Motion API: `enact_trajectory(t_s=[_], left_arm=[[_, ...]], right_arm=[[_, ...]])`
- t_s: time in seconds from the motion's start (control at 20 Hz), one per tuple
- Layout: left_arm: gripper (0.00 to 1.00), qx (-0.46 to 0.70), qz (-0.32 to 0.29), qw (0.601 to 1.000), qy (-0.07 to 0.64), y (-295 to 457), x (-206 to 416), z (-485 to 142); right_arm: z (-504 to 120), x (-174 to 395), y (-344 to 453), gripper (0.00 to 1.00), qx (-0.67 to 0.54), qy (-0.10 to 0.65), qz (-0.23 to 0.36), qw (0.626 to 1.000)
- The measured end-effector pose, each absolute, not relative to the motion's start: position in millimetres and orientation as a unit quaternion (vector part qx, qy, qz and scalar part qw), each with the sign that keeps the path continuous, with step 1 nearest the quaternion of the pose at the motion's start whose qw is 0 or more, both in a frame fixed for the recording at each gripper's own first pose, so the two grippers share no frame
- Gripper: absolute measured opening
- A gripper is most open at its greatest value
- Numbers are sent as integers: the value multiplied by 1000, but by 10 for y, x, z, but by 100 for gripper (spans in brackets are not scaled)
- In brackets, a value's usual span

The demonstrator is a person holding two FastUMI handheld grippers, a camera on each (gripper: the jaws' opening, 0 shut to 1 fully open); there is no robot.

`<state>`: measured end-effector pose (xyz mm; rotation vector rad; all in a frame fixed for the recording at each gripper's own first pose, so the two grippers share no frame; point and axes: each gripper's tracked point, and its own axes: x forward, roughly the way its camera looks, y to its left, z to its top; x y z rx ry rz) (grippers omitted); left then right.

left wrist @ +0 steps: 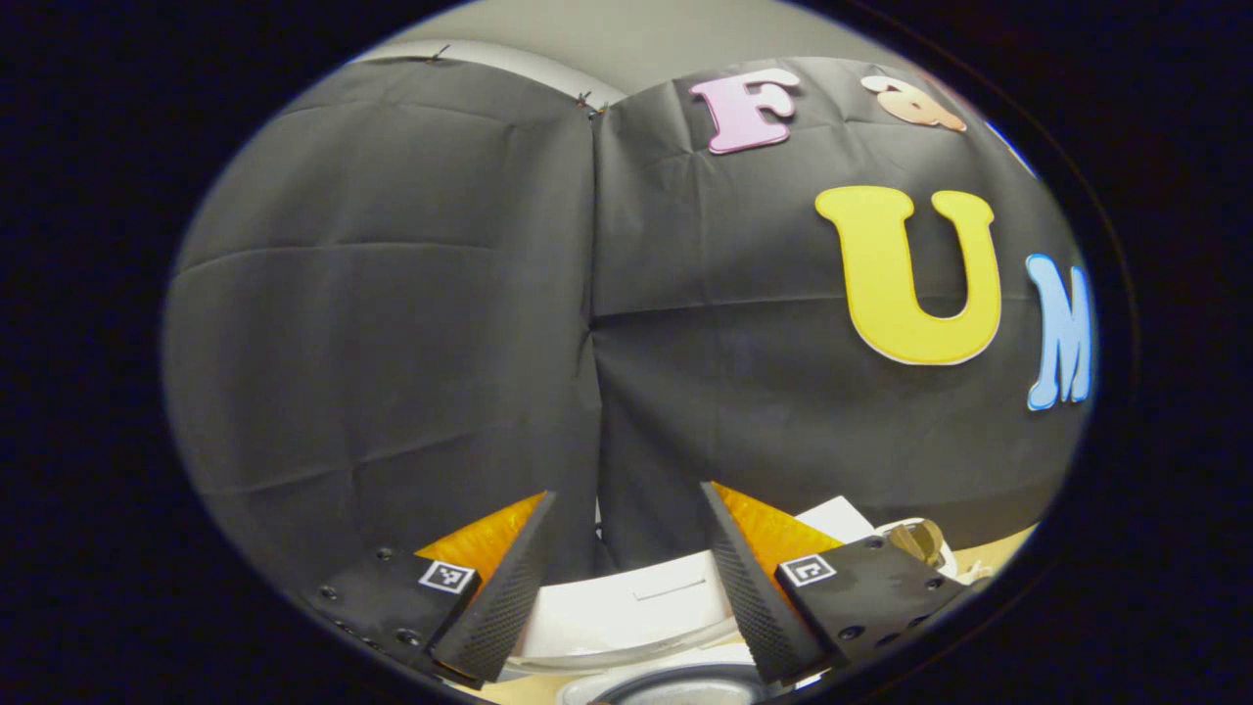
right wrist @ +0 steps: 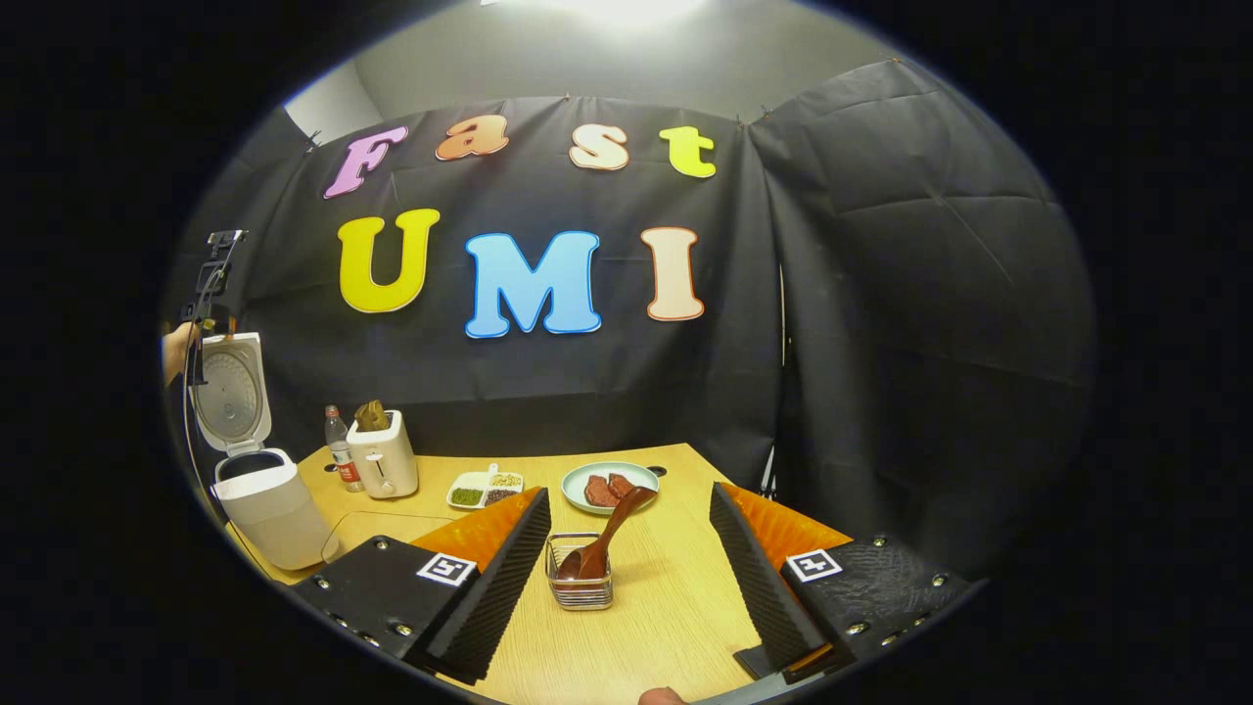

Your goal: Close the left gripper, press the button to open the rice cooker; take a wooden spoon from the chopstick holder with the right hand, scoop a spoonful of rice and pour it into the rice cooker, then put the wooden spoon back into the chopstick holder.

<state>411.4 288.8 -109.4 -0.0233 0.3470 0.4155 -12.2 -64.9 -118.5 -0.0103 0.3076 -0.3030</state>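
Observation:
In the right gripper view, the wooden spoon point(right wrist: 605, 537) leans in a small clear chopstick holder point(right wrist: 580, 586) on the table, just ahead of my right gripper point(right wrist: 629, 490), which is open and holds nothing. The white rice cooker point(right wrist: 266, 504) stands at the table's left with its lid point(right wrist: 233, 392) raised upright. A white divided dish point(right wrist: 485, 488) holds green, pale and dark grains. In the left gripper view, my left gripper point(left wrist: 626, 492) is open above the cooker; the white lid point(left wrist: 626, 609) and the pot's rim point(left wrist: 675, 688) lie between and below its fingers.
A water bottle point(right wrist: 341, 452) and a cream toaster point(right wrist: 384, 458) with bread in it stand beside the cooker. A pale plate point(right wrist: 587, 501) with reddish pieces sits behind the holder. A hand point(right wrist: 176, 351) shows by the raised lid. The wooden table point(right wrist: 666, 597) ends at the black cloth.

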Motion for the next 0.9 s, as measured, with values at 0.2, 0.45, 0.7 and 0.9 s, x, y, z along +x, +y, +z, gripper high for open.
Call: enact_trajectory(t_s=[0.2,0.45,0.7,0.9], left_arm=[[95,-9,191,966,172,2890,4139,-1080],[96,-18,182,966,182,2827,4090,-1094],[95,-11,167,968,185,2811,4121,-1091],[95,-18,163,968,191,2802,4112,-1090]], right_arm=[[-1179,1,-656,99,-12,152,-127,980],[-1172,143,-637,99,-11,151,-89,984],[-1125,225,-679,99,-16,146,-63,987],[-1139,260,-755,99,-15,150,-50,987]])
